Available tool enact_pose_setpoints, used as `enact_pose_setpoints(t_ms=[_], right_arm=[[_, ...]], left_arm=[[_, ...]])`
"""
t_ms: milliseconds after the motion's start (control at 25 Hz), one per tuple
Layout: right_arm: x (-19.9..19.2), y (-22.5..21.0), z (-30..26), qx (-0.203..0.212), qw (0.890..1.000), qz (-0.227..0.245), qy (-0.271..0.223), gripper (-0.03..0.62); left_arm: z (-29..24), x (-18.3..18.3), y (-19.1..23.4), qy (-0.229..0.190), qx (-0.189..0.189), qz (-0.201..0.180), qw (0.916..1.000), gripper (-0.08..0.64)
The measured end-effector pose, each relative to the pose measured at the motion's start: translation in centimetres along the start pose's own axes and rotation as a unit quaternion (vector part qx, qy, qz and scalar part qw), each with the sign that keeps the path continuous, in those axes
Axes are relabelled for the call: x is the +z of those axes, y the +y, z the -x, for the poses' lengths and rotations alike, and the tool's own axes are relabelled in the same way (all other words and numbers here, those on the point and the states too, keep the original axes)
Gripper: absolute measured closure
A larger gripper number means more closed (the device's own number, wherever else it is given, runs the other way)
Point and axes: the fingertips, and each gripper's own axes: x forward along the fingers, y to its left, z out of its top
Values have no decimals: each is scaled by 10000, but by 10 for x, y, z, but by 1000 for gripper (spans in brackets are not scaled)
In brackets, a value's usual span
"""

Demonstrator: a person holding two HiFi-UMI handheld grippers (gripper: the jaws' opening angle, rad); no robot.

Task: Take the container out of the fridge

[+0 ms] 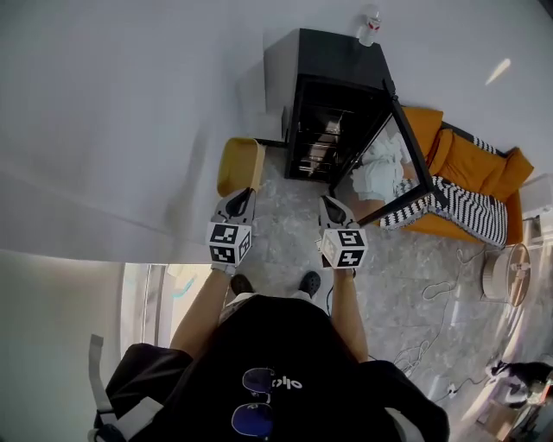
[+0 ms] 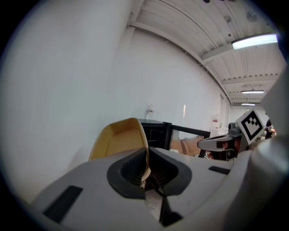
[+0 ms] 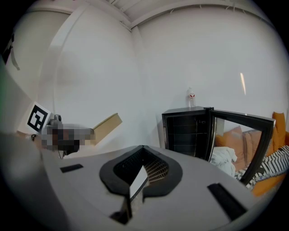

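Head view, you standing on the grey stone-patterned floor (image 1: 285, 229), facing the items below.

1. Fridge (image 1: 281, 78): black, low, set against the white wall (image 1: 130, 104), well ahead of both grippers. Its interior shows dark wire shelves, and the container cannot be picked out among them in any view.
2. Door (image 1: 413, 155): glass in a black frame, standing wide open toward your right.
3. Bottle (image 1: 369, 24): small and clear, upright on the fridge's top at the wall side.
4. Your left gripper (image 1: 244, 194): held low over the floor, pointing toward the tan box. The left gripper view shows its jaws pressed together with nothing between them.
5. Your right gripper (image 1: 331, 203): level with the left one and apart from it, aimed at the fridge opening. The right gripper view shows its jaws likewise closed and empty.
6. Tan box (image 1: 238, 164): open-topped, on the floor just left of the fridge, near the wall.
7. Sofa (image 1: 479, 164): orange, to the right of the fridge, beyond the open door.
8. Striped blanket (image 1: 467, 211): black and white, draped along the sofa's front edge.
9. White cloth (image 1: 380, 168): bundled, seen through the door's glass in front of the orange cushions.
10. Fan (image 1: 505, 272): white and round, on the floor at far right.
11. Cables (image 1: 432, 319): loose on the floor to your right.
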Motion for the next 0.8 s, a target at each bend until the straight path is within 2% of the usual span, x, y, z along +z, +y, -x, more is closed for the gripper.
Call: enact_pose_setpoints(t_ms=[800], right_arm=[[4, -15, 15, -154, 9998, -37, -95, 586]], left_arm=[[-9, 8, -21, -39, -245, -148, 9996, 537]])
